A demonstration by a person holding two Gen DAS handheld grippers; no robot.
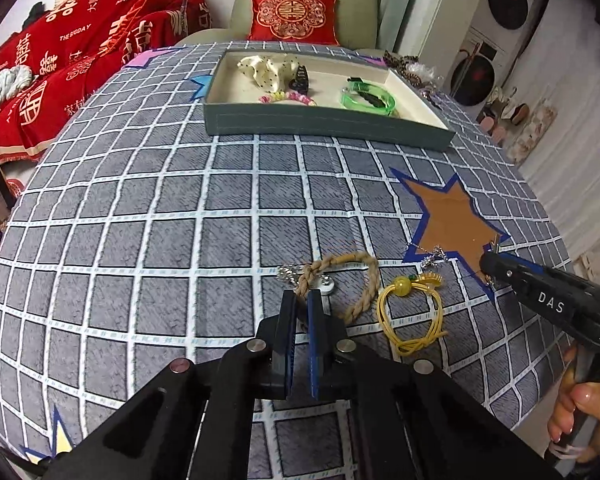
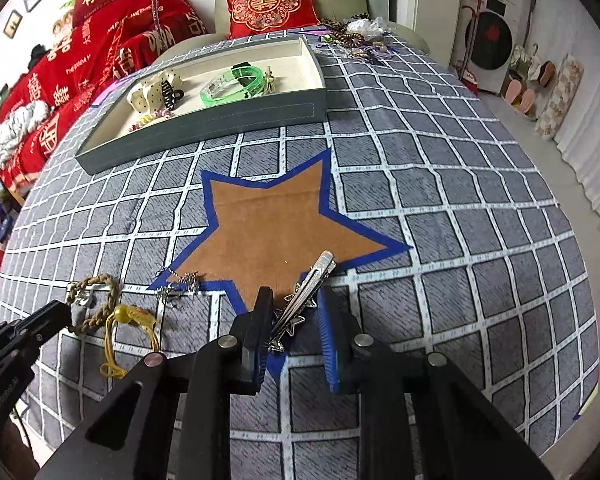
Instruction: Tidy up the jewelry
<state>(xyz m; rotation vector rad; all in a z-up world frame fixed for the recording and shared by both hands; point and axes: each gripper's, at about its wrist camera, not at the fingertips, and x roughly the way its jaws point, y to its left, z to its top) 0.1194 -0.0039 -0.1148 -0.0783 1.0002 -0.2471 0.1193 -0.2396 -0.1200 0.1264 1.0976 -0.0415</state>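
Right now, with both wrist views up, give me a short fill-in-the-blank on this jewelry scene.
1. The left gripper is shut on the braided ____ bracelet.
2. The silver hair clip lies between the right gripper's fingers, partly on the brown ____ patch.
3. The green bangle lies inside the grey ____.
4. The cord beside the bracelet is ____.

Missing words: rope; star; tray; yellow

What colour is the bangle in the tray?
Translucent green bangle; clearest in the right wrist view.
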